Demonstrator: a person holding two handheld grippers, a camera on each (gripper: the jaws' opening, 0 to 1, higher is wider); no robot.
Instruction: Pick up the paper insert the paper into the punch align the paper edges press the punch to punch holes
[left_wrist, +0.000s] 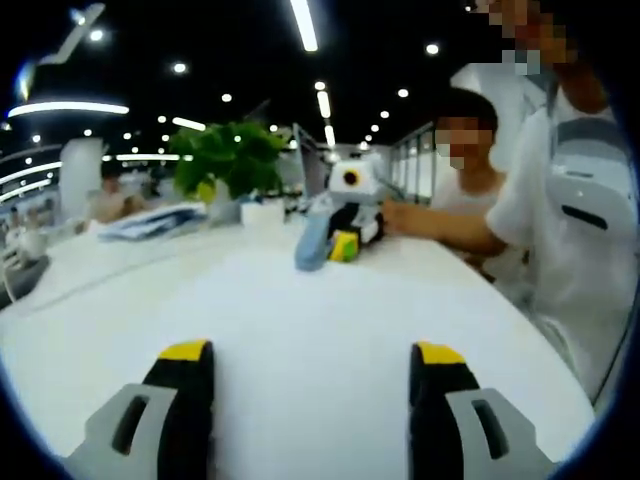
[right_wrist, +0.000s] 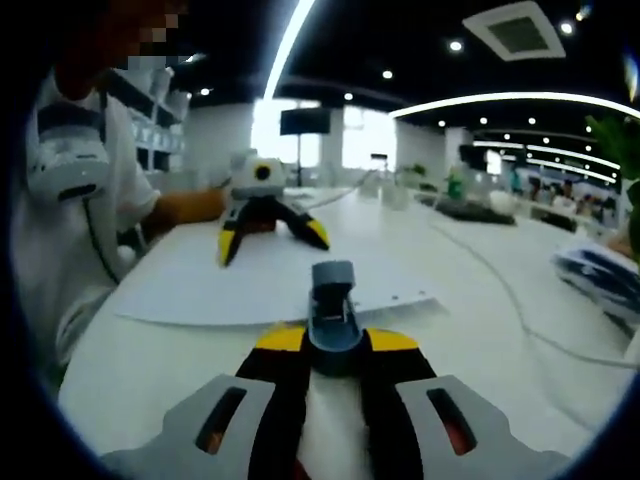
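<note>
bright ceiling strip lights (left_wrist: 304, 22), glare off white table (left_wrist: 300, 330); soft blur, fisheye bending edges.

Potted plant (left_wrist: 228, 158), white table (left_wrist: 300, 330), seated person (left_wrist: 470, 190), ceiling lights (left_wrist: 304, 22)

One punch (right_wrist: 333, 315), one paper (right_wrist: 240, 285), two people (left_wrist: 465, 180).
</note>
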